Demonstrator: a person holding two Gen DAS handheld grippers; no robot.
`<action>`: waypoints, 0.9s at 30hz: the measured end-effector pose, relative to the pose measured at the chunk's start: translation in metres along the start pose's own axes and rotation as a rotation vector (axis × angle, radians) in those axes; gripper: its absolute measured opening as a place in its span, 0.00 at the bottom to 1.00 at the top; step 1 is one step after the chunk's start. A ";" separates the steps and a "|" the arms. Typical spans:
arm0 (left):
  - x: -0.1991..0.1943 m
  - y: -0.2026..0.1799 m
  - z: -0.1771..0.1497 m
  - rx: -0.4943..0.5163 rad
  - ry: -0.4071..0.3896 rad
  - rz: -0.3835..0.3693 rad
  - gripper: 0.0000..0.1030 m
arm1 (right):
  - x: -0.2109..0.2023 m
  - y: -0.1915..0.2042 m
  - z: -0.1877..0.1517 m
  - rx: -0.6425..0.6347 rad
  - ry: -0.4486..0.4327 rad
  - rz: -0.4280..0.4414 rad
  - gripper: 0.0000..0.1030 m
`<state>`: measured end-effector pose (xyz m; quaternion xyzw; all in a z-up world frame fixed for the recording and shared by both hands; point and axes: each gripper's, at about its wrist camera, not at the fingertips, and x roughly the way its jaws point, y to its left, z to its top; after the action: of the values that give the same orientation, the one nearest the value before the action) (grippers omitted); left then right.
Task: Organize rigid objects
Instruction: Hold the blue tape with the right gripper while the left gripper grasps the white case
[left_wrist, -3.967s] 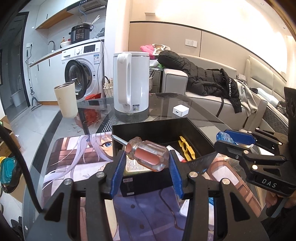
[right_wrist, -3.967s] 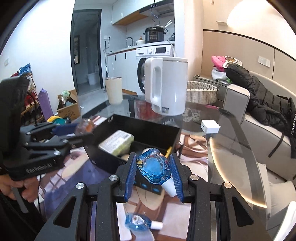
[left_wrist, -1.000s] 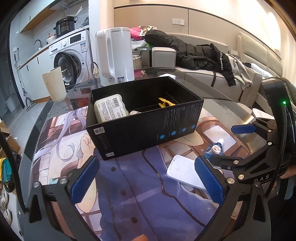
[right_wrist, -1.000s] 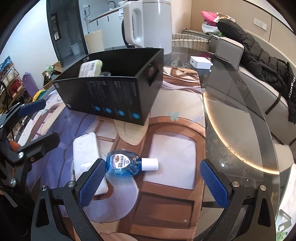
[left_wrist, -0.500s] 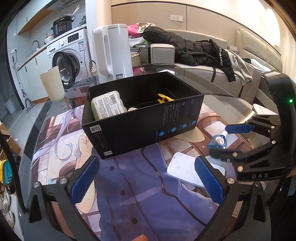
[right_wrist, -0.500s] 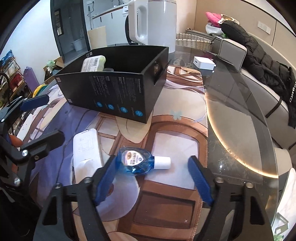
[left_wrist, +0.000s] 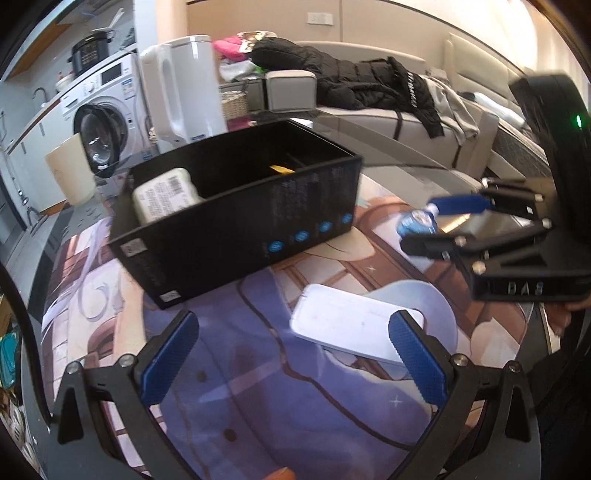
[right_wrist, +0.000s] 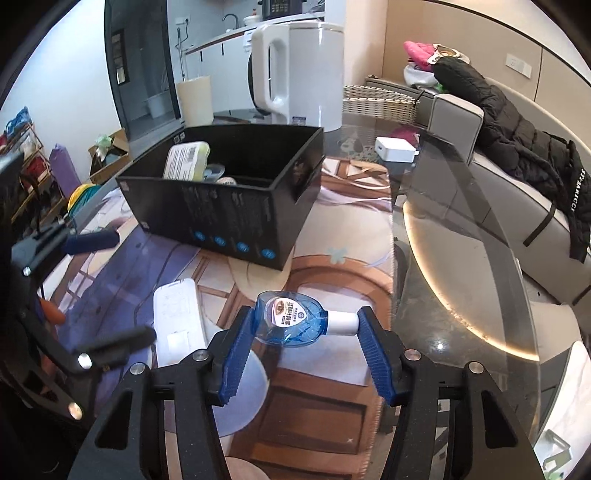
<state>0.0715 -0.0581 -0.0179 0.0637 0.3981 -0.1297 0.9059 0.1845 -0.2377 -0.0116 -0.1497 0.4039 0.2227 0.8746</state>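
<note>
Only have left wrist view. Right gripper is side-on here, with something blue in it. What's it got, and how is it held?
Observer: A small transparent blue bottle with a white cap. It lies crosswise in the right gripper, one pad on its base and the other on the cap end.
Operator: Label side?
Observer: The label faces up toward the right wrist camera. Its print is too small to read.
Operator: What's in the box besides the package?
Observer: In the black cardboard box, beside the pale yellow-green labelled package, sit a clear bluish item and a small round whitish one.
</note>
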 end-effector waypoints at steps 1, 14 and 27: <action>0.001 -0.003 0.000 0.010 0.005 -0.006 1.00 | -0.001 -0.001 0.000 0.003 -0.003 -0.002 0.56; 0.013 -0.020 0.005 0.084 0.071 -0.070 1.00 | 0.000 -0.006 0.005 0.005 -0.008 0.005 0.56; 0.023 -0.025 0.006 0.078 0.103 -0.093 1.00 | 0.003 -0.005 0.008 -0.005 -0.008 0.007 0.56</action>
<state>0.0834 -0.0877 -0.0316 0.0867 0.4412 -0.1837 0.8741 0.1938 -0.2378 -0.0084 -0.1497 0.4005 0.2273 0.8749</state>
